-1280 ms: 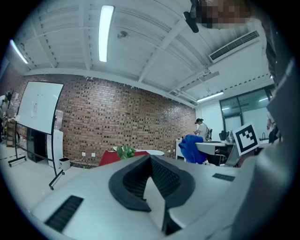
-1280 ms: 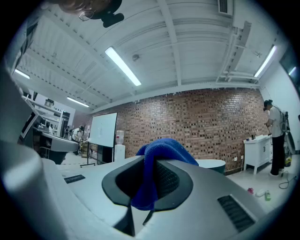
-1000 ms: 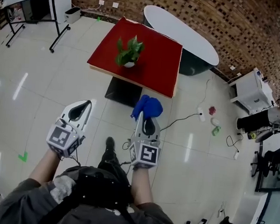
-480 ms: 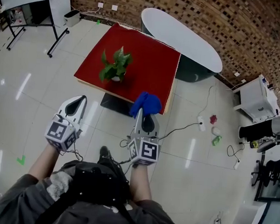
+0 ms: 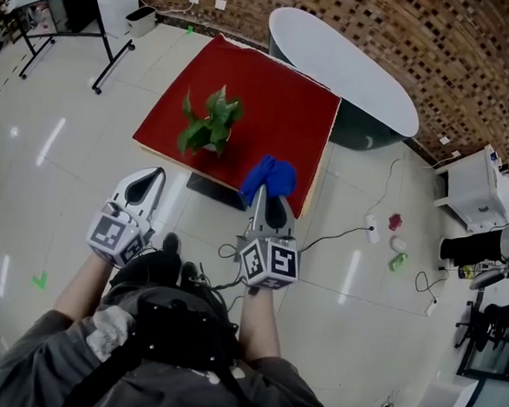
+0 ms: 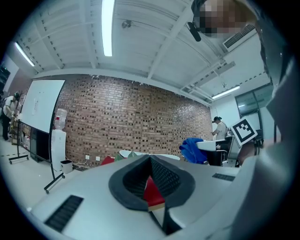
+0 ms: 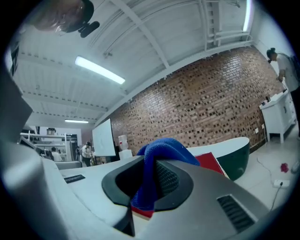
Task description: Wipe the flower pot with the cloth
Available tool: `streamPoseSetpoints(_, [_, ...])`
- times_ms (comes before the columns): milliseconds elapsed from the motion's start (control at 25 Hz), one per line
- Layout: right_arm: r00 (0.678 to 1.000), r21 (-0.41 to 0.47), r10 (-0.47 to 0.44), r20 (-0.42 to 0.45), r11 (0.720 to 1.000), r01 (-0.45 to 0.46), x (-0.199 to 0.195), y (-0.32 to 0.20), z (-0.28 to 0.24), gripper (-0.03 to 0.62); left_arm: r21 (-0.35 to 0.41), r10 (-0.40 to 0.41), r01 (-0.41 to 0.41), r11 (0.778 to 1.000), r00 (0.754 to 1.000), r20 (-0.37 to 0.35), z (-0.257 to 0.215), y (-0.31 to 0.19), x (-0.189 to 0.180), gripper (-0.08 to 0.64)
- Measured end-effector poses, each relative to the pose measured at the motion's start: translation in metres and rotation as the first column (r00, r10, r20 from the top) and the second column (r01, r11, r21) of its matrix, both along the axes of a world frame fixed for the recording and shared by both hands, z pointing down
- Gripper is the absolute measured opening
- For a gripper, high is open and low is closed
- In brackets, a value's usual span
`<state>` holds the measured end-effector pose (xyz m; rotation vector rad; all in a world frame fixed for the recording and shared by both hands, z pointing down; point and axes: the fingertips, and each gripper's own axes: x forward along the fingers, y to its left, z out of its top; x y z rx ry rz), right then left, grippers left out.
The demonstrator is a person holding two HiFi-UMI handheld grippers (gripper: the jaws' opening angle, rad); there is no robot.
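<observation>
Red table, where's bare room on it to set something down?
The red table is bare across its far half and right side, between the potted plant and the white oval table. The plant takes only the near-left part. The blue cloth in the right gripper hides part of the near edge.

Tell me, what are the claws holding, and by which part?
Right claw pinches the blue cloth by a bunched fold; left claw is shut, holding nothing.
</observation>
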<state>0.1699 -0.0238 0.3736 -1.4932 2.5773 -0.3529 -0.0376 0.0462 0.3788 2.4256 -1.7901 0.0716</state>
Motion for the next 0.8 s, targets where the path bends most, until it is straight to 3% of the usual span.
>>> streamPoseSetpoints(200, [0.999,-0.061,-0.016,-0.052,0.998,0.013,-0.027,-0.044,0.02,0.058,0.0,0.07,-0.07,0.998,0.997,0.009,0.022,-0.051,-0.021,0.063])
streamPoseSetpoints(360, [0.997,-0.146,-0.066,-0.026,0.987,0.062,-0.045,-0.089,0.041,0.058,-0.04,0.14,-0.138,0.99,0.99,0.026,0.044,-0.102,-0.028,0.107])
streamPoseSetpoints(560, [0.991,-0.206,-0.117,-0.058,0.973,0.103,-0.072,-0.135,0.085,0.058,-0.098,0.183,-0.179,0.979,0.982,0.037,0.089,-0.146,-0.043,0.28])
streamPoseSetpoints(640, [0.987,-0.223,-0.144,-0.067,0.967,0.126,-0.081,-0.155,0.101,0.058,-0.145,0.217,-0.211,0.967,0.976,0.033,0.115,-0.161,-0.045,0.355])
streamPoseSetpoints(800, [0.97,-0.245,-0.225,-0.095,0.949,0.196,-0.103,-0.193,0.133,0.058,-0.187,0.329,-0.312,0.932,0.942,0.069,0.153,-0.194,-0.039,0.391])
